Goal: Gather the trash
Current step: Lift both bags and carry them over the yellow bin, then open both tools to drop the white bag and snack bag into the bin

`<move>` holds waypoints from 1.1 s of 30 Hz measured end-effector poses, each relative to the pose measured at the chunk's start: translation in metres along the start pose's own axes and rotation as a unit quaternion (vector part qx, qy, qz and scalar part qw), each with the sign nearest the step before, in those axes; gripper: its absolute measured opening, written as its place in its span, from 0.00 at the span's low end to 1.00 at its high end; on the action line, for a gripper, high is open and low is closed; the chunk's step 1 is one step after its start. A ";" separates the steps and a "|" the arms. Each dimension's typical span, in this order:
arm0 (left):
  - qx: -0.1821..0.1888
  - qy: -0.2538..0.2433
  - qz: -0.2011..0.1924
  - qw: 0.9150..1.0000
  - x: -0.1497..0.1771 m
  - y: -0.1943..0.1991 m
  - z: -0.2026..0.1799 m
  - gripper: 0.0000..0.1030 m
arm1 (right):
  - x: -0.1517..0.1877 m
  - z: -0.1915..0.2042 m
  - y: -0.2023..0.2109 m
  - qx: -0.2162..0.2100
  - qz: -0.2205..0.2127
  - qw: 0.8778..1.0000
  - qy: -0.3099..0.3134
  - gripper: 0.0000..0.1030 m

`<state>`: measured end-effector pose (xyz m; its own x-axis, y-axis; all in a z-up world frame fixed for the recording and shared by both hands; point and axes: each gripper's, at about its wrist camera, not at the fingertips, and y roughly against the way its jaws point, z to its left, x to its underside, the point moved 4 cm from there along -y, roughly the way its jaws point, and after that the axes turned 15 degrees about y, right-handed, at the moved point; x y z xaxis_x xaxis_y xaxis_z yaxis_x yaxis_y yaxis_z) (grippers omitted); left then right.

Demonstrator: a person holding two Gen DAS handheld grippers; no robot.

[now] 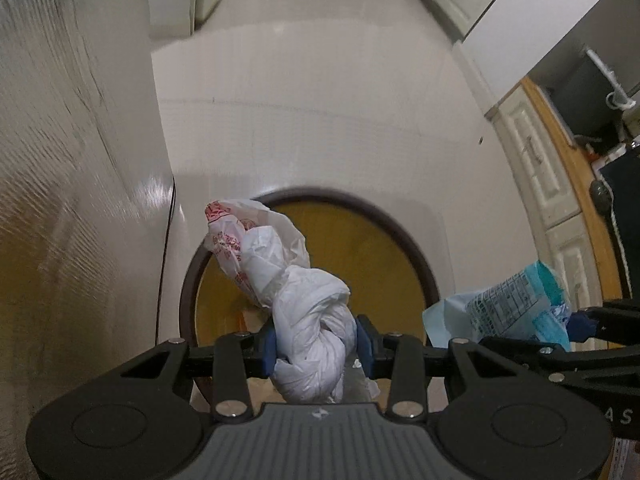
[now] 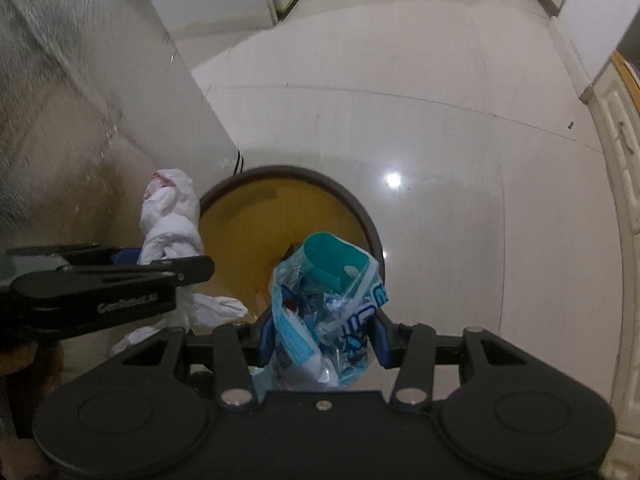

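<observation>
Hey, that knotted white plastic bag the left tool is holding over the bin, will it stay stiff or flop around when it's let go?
The white plastic bag probably flops: its free end sags sideways above the left tool. It looks light, being thin crumpled film. The knot likely keeps it bunched, so it should drop as one lump into the bin, though the loose end could catch the rim.

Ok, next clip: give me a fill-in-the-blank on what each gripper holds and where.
1. The left gripper is shut on a knotted plastic bag whose main colour is ____.
2. The right gripper is shut on a ____ and white wrapper.
3. Both items hang above a round bin whose inside is ____.
4. The bin stands on a pale ____ floor.

Missing words: white; blue; yellow; tiled
</observation>
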<state>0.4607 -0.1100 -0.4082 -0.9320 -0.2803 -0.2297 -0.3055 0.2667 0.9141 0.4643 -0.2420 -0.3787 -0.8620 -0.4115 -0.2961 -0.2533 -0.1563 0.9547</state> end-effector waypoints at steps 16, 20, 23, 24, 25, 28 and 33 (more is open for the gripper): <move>-0.070 0.012 0.053 0.996 -0.003 -0.026 0.029 0.78 | -0.009 0.003 -0.038 -0.005 0.045 0.999 0.016 0.47; -0.078 0.007 0.049 0.996 -0.007 -0.029 0.027 0.85 | -0.007 0.005 -0.042 -0.007 0.055 0.998 0.022 0.48; -0.084 0.014 0.043 0.995 -0.012 -0.026 0.032 0.89 | -0.006 0.005 -0.043 -0.009 0.058 0.998 0.021 0.48; -0.085 0.019 0.039 0.995 -0.014 -0.025 0.035 0.89 | -0.007 0.006 -0.043 -0.010 0.058 0.998 0.021 0.48; -0.088 0.025 0.036 0.995 -0.016 -0.024 0.039 0.91 | -0.008 0.006 -0.043 -0.012 0.056 0.998 0.022 0.48; -0.095 0.037 0.031 0.994 -0.020 -0.021 0.045 0.95 | -0.011 0.004 -0.045 -0.019 0.053 0.998 0.013 0.49; -0.094 0.041 0.036 0.994 -0.021 -0.023 0.047 0.98 | -0.005 0.005 -0.055 -0.008 0.073 0.997 0.023 0.66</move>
<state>0.4782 -0.0667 -0.4404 -0.9290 -0.3422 -0.1410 -0.1899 0.1138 0.9752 0.4799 -0.2271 -0.4292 -0.8683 -0.4713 -0.1546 -0.1190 -0.1048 0.9874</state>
